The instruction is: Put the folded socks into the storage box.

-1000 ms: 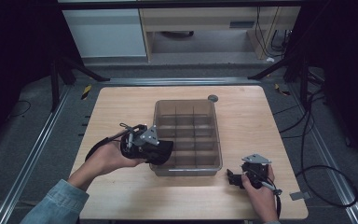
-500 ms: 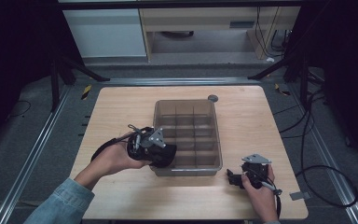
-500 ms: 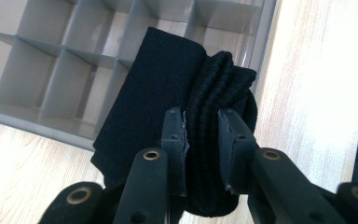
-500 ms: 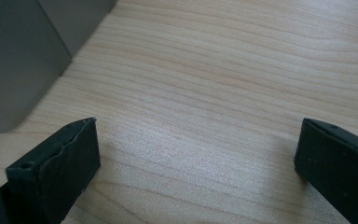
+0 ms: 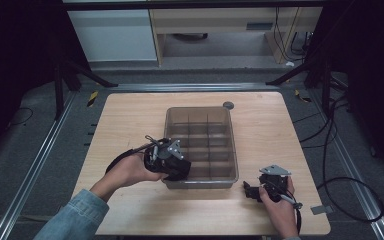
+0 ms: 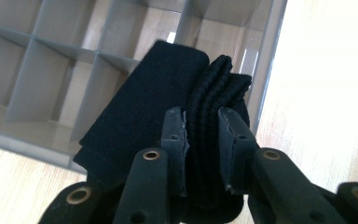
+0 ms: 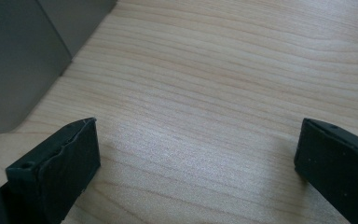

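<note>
Black folded cloth (image 6: 177,107) clamped in left gripper (image 6: 202,126) above divided bin (image 5: 201,117).

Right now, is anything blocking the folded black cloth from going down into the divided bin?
Nothing visible does. The left gripper holds the folded black cloth over the divided bin, whose visible compartments look empty.

Folded cloth (image 6: 168,102) over divided bin (image 5: 200,125)

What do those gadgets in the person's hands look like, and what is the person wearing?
Both are black. The left gripper and right gripper each carry a grey three-cornered plate on top and trail a black cable. Their two jaws are flat black bars with round rivets. A blue denim sleeve covers the left forearm.
</note>
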